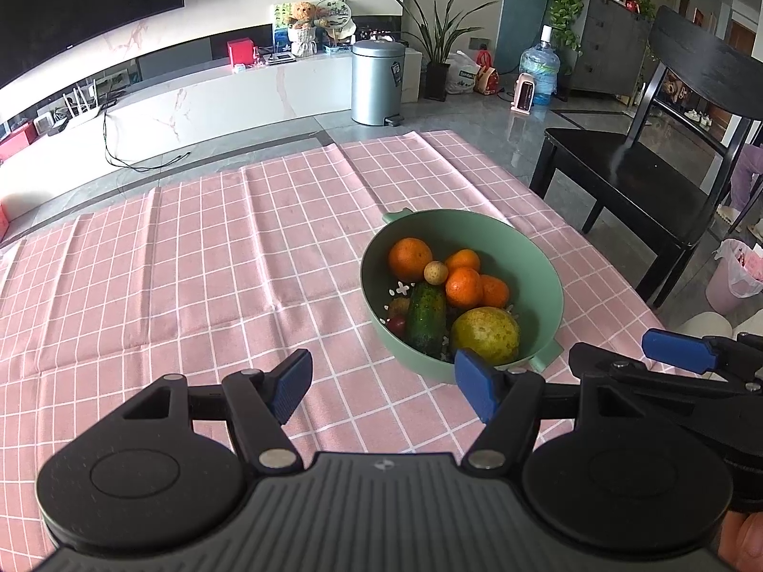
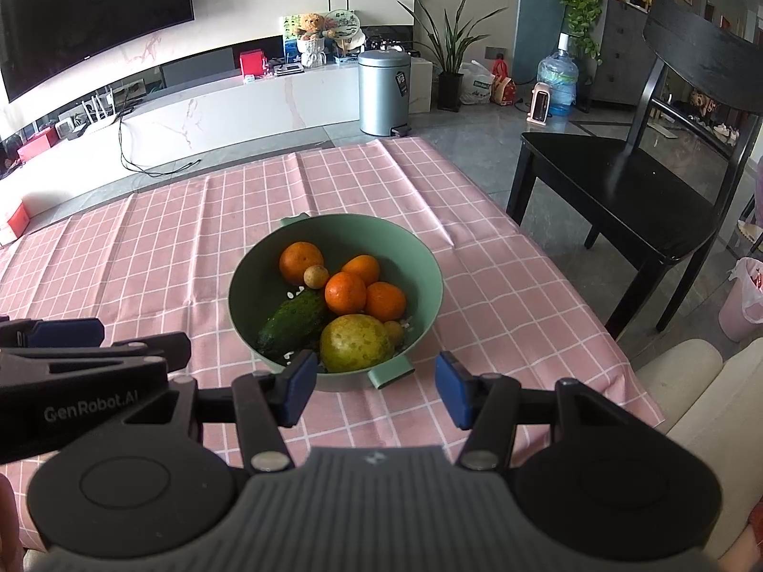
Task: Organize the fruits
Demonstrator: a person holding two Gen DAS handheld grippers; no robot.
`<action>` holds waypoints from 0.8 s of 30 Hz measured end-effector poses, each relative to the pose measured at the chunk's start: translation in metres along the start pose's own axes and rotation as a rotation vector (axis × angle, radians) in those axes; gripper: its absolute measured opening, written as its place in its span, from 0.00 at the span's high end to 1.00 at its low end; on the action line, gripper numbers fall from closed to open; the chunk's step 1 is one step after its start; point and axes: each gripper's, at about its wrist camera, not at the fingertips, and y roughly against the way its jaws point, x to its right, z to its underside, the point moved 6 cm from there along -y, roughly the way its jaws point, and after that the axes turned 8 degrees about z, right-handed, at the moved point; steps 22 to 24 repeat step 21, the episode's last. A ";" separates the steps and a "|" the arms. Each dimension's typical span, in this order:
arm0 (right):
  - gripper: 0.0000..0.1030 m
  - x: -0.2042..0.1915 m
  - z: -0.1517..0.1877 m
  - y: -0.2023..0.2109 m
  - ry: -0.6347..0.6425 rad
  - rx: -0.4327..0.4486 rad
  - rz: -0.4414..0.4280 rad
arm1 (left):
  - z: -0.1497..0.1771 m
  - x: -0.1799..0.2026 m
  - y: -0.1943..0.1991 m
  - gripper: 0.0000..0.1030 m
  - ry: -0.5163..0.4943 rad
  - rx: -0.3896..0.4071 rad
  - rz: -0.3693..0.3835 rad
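Note:
A green bowl [image 1: 539,286] [image 2: 429,267] stands on the pink checked tablecloth [image 1: 190,262] [image 2: 167,238]. In it lie several oranges [image 1: 410,258] [image 2: 345,291], a dark green cucumber [image 1: 426,317] [image 2: 293,321], a yellow-green pear [image 1: 484,335] [image 2: 355,343] and a small tan round fruit [image 1: 435,272] [image 2: 315,276]. My left gripper [image 1: 384,388] hovers open, short of the bowl's near left side, nothing between its blue pads. My right gripper [image 2: 376,388] is open too, just short of the bowl's near rim and handle [image 2: 392,374]. Each gripper shows at the edge of the other's view.
A black chair [image 1: 634,176] [image 2: 620,176] stands off the table's right side. A pink waste bin [image 1: 734,276] [image 2: 746,298] sits on the floor beyond it. The cloth lies bare to the left of the bowl. A steel bin [image 1: 377,81] stands on the far floor.

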 end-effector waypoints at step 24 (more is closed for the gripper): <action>0.49 -0.001 0.001 0.013 0.005 0.020 -0.001 | -0.001 0.001 0.015 0.22 -0.018 0.043 -0.004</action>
